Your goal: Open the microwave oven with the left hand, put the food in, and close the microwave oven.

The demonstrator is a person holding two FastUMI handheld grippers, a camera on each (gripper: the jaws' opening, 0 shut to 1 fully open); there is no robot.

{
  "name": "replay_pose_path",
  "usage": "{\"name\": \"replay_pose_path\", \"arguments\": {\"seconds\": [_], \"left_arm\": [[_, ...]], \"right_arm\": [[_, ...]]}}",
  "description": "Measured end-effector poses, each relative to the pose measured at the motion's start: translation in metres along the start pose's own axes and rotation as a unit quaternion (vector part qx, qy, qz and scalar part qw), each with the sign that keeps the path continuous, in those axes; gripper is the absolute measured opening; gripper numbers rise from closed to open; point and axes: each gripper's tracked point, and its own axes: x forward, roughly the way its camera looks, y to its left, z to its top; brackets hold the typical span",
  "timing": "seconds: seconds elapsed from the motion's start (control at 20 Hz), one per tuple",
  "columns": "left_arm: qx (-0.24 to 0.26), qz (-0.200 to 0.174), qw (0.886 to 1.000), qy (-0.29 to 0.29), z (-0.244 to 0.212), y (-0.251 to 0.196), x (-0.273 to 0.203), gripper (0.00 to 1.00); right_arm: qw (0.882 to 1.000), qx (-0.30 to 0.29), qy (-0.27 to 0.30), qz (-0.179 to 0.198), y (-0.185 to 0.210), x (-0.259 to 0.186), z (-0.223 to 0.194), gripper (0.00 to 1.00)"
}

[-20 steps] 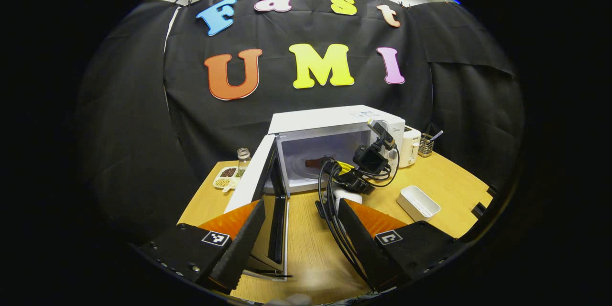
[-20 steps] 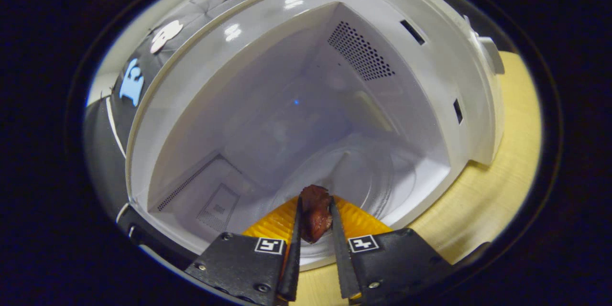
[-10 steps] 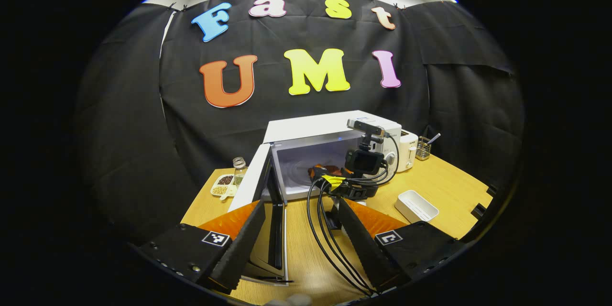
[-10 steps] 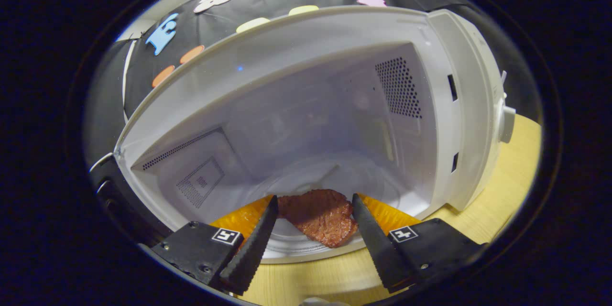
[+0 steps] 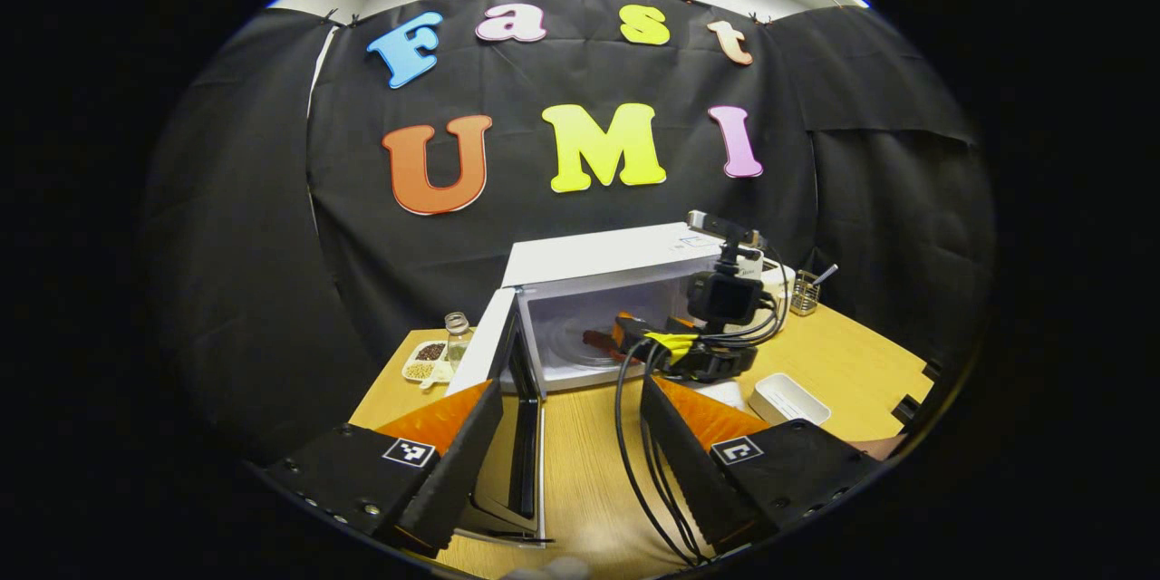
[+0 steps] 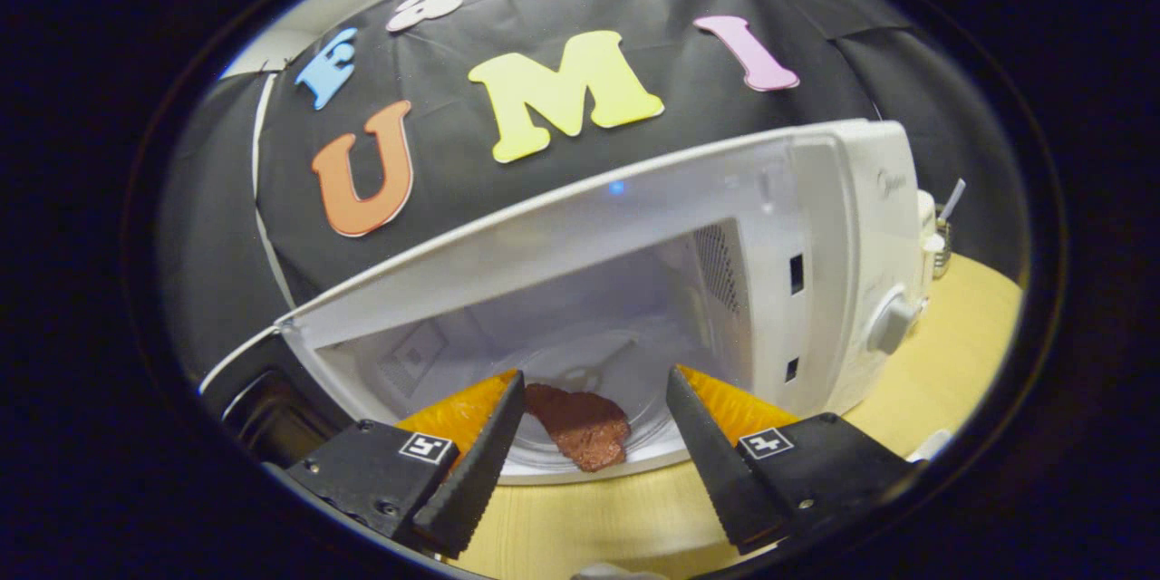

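Brown meat [image 6: 580,424] lies flat on the glass turntable [image 6: 625,381] inside the microwave [image 6: 816,227], near the front lip of the cavity. In the right gripper view the right tool [image 6: 589,435] sits level just outside the opening, its fingers spread wide on either side of the meat without touching it, holding nothing. In the left gripper view that same right tool [image 5: 666,340] hangs in front of the microwave [image 5: 616,258] cavity with black cables [image 5: 639,453] trailing down from it across the desk [image 5: 852,362].

The left tool [image 5: 566,435] is low and well in front of the microwave, fingers wide apart and empty. The microwave door [image 5: 503,381] stands swung open to the left of the cavity, its edge showing between the left tool's fingers.

Left of the microwave on the desk stand a small glass jar [image 5: 456,335] and a divided dish [image 5: 424,361] of seeds. To the right of the microwave lie a white rectangular tray [image 5: 787,397], a white appliance behind it, and a wire holder [image 5: 805,292] with a utensil.
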Motion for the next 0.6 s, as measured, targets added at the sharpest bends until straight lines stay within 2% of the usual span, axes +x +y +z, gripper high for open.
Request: {"name": "replay_pose_path", "arguments": {"seconds": [0.15,0.2,0.25,0.3,0.55,0.6], "left_arm": [[-0.002,0.017,1.0,-0.02,0.018,0.015,-0.005,0.95],[-0.004,0.022,0.999,-0.03,0.025,0.019,-0.008,0.95],[-0.004,0.029,0.999,-0.035,0.03,0.025,-0.011,0.95],[-0.004,0.037,0.999,-0.039,0.032,0.031,-0.015,0.95],[-0.011,0.077,0.995,-0.058,0.041,0.064,-0.038,0.94],[-0.01,0.087,0.994,-0.06,0.04,0.071,-0.042,0.88]], "right_arm": [[0.998,-0.054,0.006,0.031,0.009,-0.054,0.031,1.0],[0.997,-0.073,0.008,0.033,0.007,-0.073,0.041,0.9],[0.996,-0.084,0.011,0.043,0.005,-0.092,0.05,1.0],[0.995,-0.087,0.019,0.053,0.004,-0.109,0.057,1.0],[0.992,-0.117,0.041,0.033,-0.044,-0.186,0.1,1.0],[0.991,-0.127,0.039,0.025,-0.055,-0.202,0.103,1.0]]}}
